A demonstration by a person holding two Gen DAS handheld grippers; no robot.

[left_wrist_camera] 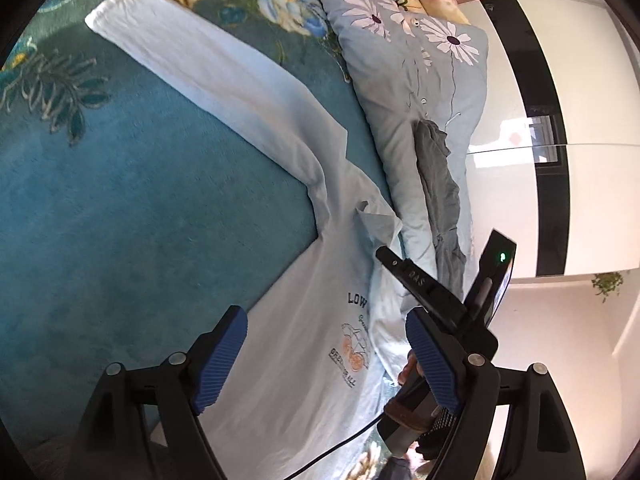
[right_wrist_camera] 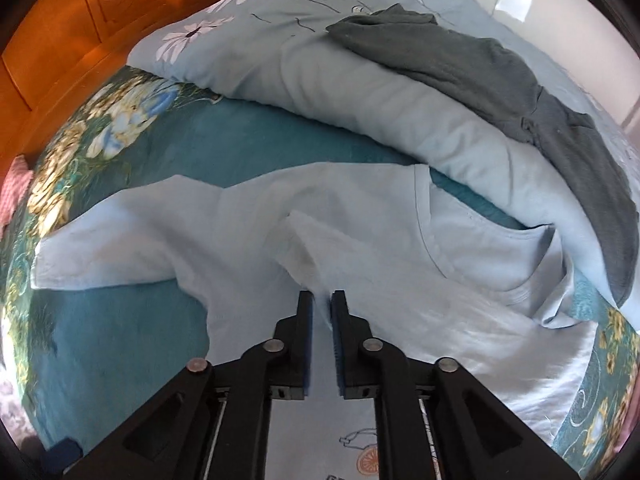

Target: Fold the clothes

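step: sleeve fold-in | light blue T-shirt (right_wrist_camera: 460,320) flat on bed (right_wrist_camera: 120,340), pillow at 12 | left hand-held gripper (left_wrist_camera: 326,360) wide apart, empty | right hand-held gripper (right_wrist_camera: 322,300) slightly apart, folded sleeve between, unpinched | next: probably far sleeve

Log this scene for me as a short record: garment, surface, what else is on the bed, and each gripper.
garment: light blue T-shirt, print side up, one sleeve laid across the chest
surface: teal floral bedspread
nearby: grey garment on a flowered pillow
left gripper: open, above the shirt
right gripper: slightly apart, nothing clamped, over the folded sleeve
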